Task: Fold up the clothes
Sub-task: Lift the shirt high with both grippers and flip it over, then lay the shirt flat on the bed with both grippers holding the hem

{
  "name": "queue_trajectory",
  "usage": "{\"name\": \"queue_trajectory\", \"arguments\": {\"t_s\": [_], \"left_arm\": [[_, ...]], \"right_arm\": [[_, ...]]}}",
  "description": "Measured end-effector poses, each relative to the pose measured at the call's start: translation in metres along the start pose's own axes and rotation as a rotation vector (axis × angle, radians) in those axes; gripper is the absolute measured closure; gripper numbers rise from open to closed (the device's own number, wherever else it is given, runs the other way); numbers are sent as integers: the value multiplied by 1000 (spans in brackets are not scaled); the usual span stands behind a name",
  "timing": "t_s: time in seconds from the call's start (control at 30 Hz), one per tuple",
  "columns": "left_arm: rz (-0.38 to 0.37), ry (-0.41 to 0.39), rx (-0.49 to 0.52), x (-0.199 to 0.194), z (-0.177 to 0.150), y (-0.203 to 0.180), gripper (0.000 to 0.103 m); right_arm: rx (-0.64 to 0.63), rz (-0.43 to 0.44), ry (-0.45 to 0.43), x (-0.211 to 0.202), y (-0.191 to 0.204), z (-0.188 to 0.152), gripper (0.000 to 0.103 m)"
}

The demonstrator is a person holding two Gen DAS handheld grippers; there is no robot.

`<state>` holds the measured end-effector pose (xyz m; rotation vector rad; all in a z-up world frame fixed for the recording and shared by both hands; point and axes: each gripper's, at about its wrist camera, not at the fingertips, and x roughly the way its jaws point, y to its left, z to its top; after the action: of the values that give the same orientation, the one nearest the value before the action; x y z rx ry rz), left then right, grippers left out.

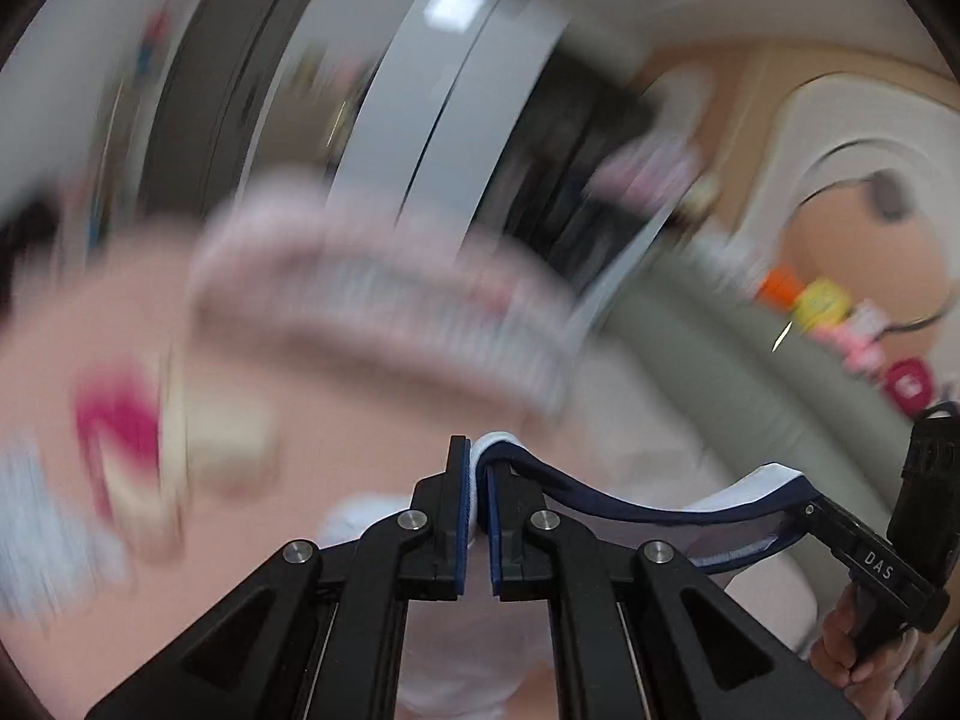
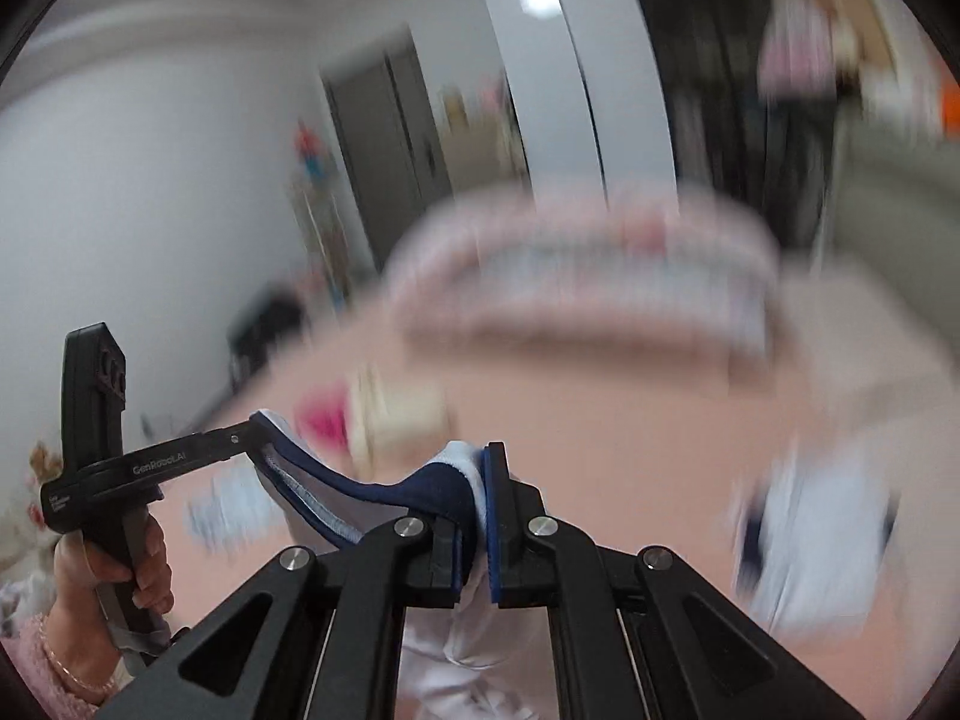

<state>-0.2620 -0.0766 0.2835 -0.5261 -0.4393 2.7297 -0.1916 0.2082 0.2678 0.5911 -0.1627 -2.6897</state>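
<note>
A white garment with a navy neckband point(image 1: 606, 501) hangs in the air between both grippers, above a pink bed point(image 1: 336, 438). My left gripper point(image 1: 478, 480) is shut on one side of the neckband; the white cloth point(image 1: 462, 660) hangs below it. My right gripper point(image 2: 480, 492) is shut on the other side of the neckband point(image 2: 384, 495). The right gripper also shows at the right of the left wrist view point(image 1: 801, 513), and the left gripper at the left of the right wrist view point(image 2: 252, 429). Both views are motion-blurred.
A folded pink striped stack point(image 1: 384, 294) lies at the far side of the bed point(image 2: 630, 420). Blurred pink and cream items point(image 1: 174, 432) and pale blue clothes point(image 2: 810, 540) lie on the bed. A grey sofa point(image 1: 720, 360) with toys stands at right. Wardrobe doors point(image 1: 444, 90) stand behind.
</note>
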Motion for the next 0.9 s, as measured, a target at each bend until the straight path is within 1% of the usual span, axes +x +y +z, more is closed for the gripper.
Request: {"name": "queue_trajectory", "arguments": {"t_s": [0.03, 0.07, 0.1, 0.13, 0.17, 0.2, 0.27, 0.3, 0.33, 0.37, 0.43, 0.5, 0.53, 0.6, 0.67, 0.73, 0.77, 0.8, 0.83, 0.9], "left_arm": [[-29, -79, 48, -24, 33, -20, 100], [-46, -137, 102, -49, 54, -37, 99], [-60, -191, 157, -72, 73, -53, 99], [-63, -221, 204, -91, 80, -65, 99], [-61, -215, 217, -100, 73, -67, 99], [-59, -208, 230, -110, 67, -69, 99], [-52, -192, 251, -128, 52, -71, 99], [-38, -159, 237, -127, 34, -64, 99], [-22, -116, 217, -124, 8, -55, 99], [-11, -69, 186, -118, -19, -42, 99], [1, 72, 80, -105, -90, -13, 99], [39, 236, -47, -76, -167, 26, 99], [62, 328, -116, -58, -208, 47, 99], [110, 510, -248, -22, -289, 89, 99], [172, 683, -326, 7, -356, 121, 99], [183, 796, -391, 17, -396, 135, 99], [189, 843, -415, 21, -413, 141, 99], [195, 842, -399, 17, -417, 139, 99], [190, 828, -384, 13, -416, 135, 97], [173, 832, -365, 3, -415, 129, 93]], "right_arm": [[-22, 1, -88, -20, 8, 36, 100], [-42, 0, -177, -47, 15, 62, 100], [-59, 0, -258, -73, 23, 84, 100], [-70, 9, -309, -93, 28, 97, 100], [-80, 19, -347, -112, 32, 105, 100], [-95, 30, -364, -126, 36, 105, 100], [-112, 39, -355, -141, 40, 88, 100], [-114, 41, -326, -141, 41, 72, 100], [-113, 44, -291, -136, 41, 56, 100], [-107, 50, -243, -129, 41, 32, 100], [-93, 43, -135, -103, 37, -26, 100], [-84, 25, -27, -75, 33, -85, 100], [-77, 10, 40, -58, 29, -117, 100], [-26, -11, 237, -10, 14, -191, 100], [26, -34, 434, 36, -1, -265, 100], [72, -68, 626, 72, -16, -330, 97], [97, -72, 682, 79, -21, -351, 97], [124, -76, 739, 85, -26, -373, 97], [145, -77, 779, 89, -30, -389, 97], [160, -54, 754, 75, -31, -383, 97]]}}
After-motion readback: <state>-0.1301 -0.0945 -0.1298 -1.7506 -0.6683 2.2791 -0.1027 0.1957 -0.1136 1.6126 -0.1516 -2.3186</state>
